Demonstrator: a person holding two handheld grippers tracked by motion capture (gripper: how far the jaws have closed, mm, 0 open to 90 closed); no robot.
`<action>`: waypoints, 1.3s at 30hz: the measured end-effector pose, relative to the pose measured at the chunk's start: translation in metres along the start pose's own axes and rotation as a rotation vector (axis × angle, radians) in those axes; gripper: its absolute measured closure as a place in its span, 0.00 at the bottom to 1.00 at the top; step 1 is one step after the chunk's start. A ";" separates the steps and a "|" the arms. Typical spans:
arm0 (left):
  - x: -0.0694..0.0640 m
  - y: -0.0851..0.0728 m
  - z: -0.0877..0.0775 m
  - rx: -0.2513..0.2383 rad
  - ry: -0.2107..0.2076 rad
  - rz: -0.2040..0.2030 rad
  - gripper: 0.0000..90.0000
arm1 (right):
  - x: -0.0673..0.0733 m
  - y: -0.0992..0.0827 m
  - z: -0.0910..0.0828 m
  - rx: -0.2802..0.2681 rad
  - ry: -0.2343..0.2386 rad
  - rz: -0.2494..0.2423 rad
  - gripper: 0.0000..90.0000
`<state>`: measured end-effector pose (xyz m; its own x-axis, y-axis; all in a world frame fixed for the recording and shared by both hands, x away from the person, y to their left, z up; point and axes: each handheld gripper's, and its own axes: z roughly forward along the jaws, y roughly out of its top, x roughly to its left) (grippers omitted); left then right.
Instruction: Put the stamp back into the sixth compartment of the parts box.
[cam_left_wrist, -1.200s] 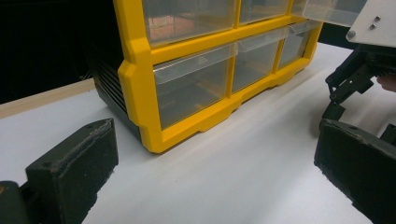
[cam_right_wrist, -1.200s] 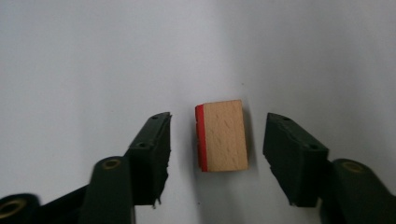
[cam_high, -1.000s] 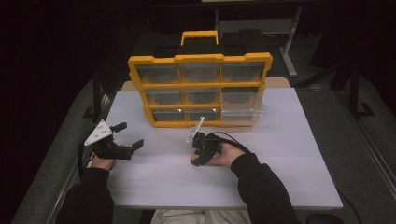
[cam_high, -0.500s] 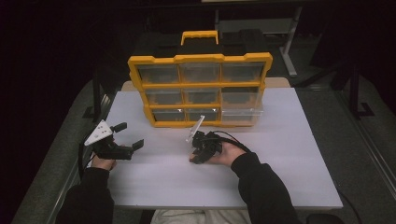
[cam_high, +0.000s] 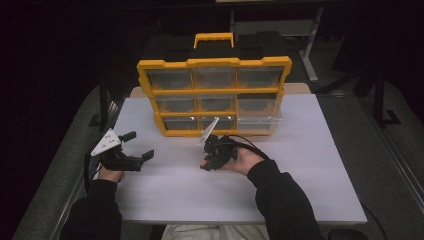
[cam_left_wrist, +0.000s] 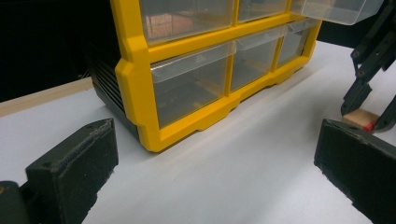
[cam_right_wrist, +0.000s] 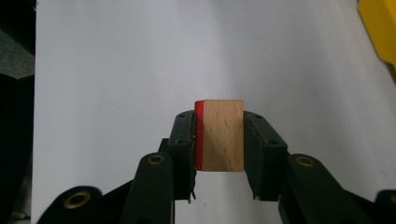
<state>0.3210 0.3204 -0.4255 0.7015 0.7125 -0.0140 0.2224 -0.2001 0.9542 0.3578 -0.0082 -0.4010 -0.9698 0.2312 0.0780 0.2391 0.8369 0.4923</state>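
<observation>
Nearest the person, the right gripper (cam_right_wrist: 219, 135) is clamping a small wooden block (cam_right_wrist: 224, 135) with one red-painted face (cam_right_wrist: 200, 135); its jaws have just been closing and are now pressing flat on the red face and the bare side opposite. In the high view this right gripper (cam_high: 210, 162) is sitting just above the white table (cam_high: 300, 190), in front of the cabinet's lower middle drawers. In the left gripper view the same block (cam_left_wrist: 360, 118) is showing low over the tabletop between the other gripper's jaw tips.

The block is looking light, stiff and solid, so it should be taking a firm squeeze without crushing. The painted face may be a little slicker than the raw wood, so gripping across the two broad parallel faces, near the block's middle as now, is the safest hold against twisting.

To the left, the left gripper (cam_high: 131, 148) is resting with its jaws spread wide and nothing between them, its pads (cam_left_wrist: 77, 168) framing bare table.

Farther back, the yellow drawer organizer (cam_high: 215, 95) is standing upright with clear plastic drawers; the lower right drawer (cam_high: 257, 123) is sticking out from the frame, a likely place for the block. A black case with a yellow handle (cam_high: 214, 39) is sitting behind it.
</observation>
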 end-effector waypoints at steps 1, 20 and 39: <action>0.000 0.000 0.000 0.000 -0.001 -0.001 0.00 | 0.001 0.003 -0.003 0.000 -0.004 -0.009 0.72; 0.000 0.000 -0.001 -0.003 0.000 -0.004 0.00 | 0.005 0.023 -0.035 -0.016 -0.015 -0.011 0.72; -0.001 0.000 -0.001 -0.002 0.002 -0.004 0.00 | 0.010 0.032 -0.072 -0.022 -0.020 0.001 0.72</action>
<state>0.3199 0.3207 -0.4249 0.6996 0.7144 -0.0171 0.2236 -0.1961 0.9548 0.3521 -0.0151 -0.3217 -0.9682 0.2424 0.0612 0.2390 0.8253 0.5116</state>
